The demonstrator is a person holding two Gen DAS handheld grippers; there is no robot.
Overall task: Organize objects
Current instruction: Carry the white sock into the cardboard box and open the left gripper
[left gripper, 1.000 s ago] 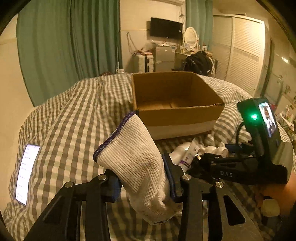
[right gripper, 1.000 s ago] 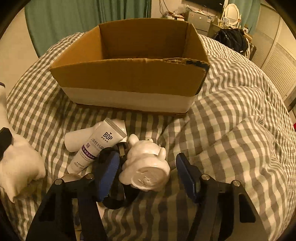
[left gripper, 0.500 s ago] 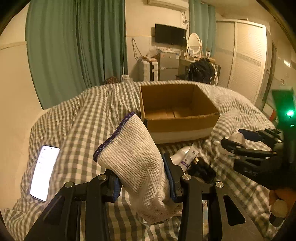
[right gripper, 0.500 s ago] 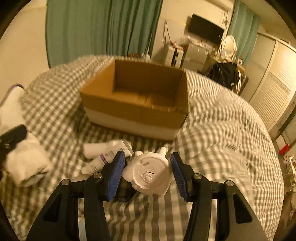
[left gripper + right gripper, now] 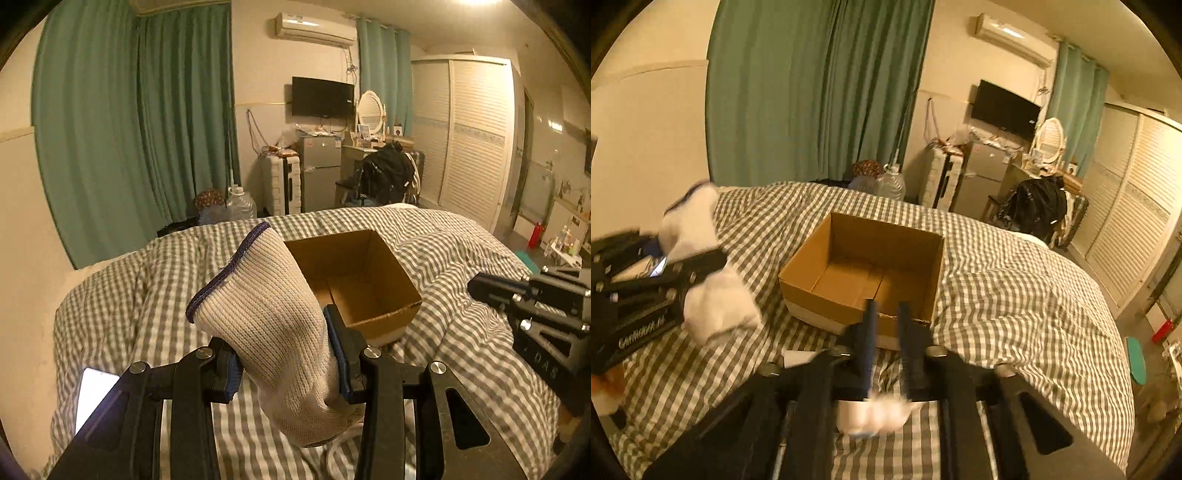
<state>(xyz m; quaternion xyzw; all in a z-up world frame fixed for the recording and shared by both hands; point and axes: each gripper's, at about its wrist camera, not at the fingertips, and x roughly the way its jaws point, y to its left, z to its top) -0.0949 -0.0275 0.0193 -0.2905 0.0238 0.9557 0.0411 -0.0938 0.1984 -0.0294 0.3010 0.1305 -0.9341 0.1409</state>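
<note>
My left fingers [image 5: 341,354] are clamped narrow on a white knit glove [image 5: 266,317] with a dark blue cuff. The left gripper [image 5: 286,354] pinches it at the middle, so the cuff stands up and tilts away from me while the other end hangs below the pads. My right gripper [image 5: 888,321] has just been closing. Its fingers [image 5: 868,332] stand almost together with nothing between the tips. A blurred white thing [image 5: 875,413] shows beneath them near their base, and I cannot tell what it is or whether they touch it.

Past both pairs of fingers an open cardboard box [image 5: 849,299] sits about mid-bed, its flaps down and its brown bottom bare. The bed [image 5: 461,258] wears a grey-and-white checked cover, rumpled into folds. A lit phone [image 5: 94,395] lies face up near the bed's left edge.

Beyond the far edge hang long green curtains [image 5: 129,129] on the left. A water jug [image 5: 240,206] stands on the floor by them. Against the back wall are a small fridge [image 5: 319,170], a dark television [image 5: 322,96] under an air conditioner [image 5: 314,29], an oval mirror [image 5: 370,114] and a black bag [image 5: 386,173] heaped on a chair. A pale louvred wardrobe [image 5: 476,140] fills the right side. The light is warm and dim.
</note>
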